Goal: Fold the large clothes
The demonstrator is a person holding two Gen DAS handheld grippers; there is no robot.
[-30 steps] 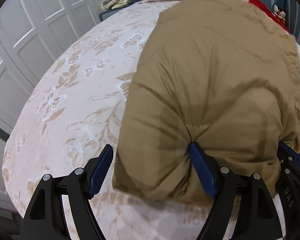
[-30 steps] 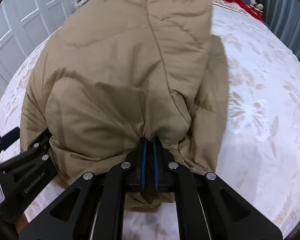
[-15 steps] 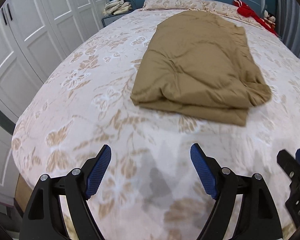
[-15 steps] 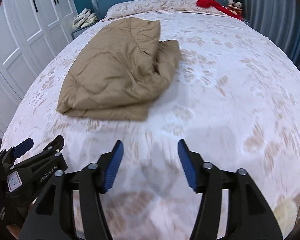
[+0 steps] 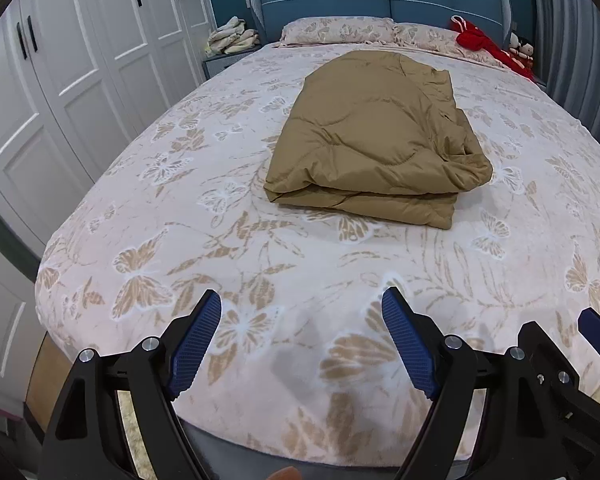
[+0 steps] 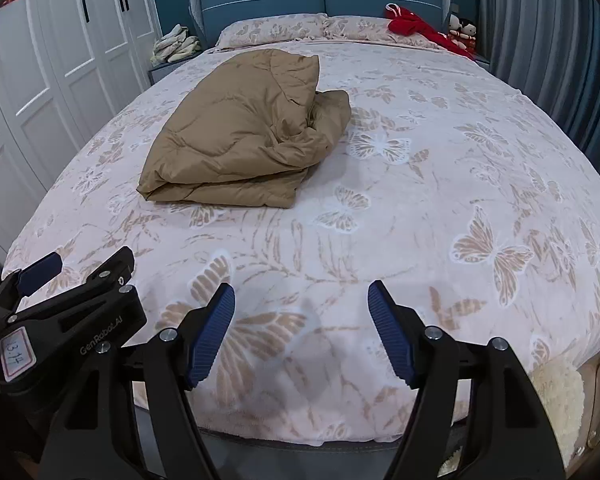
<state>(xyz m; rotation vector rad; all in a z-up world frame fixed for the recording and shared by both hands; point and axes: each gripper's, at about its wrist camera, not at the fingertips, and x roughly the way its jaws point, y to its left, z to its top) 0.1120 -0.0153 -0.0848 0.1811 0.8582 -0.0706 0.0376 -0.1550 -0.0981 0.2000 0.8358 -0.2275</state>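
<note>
Both grippers, left gripper and right gripper, jaws apart, empty. Folded tan garment lies ahead on bed, long axis toward headboard, left nearer.

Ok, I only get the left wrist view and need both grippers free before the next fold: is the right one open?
Observer: Yes, the right gripper is wide open, with nothing between its pads.
Operator: Anything by the bed's right foot corner?
Observer: Something fluffy and cream, perhaps a rug, on the floor there.
Operator: Which unit is my left gripper?
Observer: Its side label reads 13.14.
</note>
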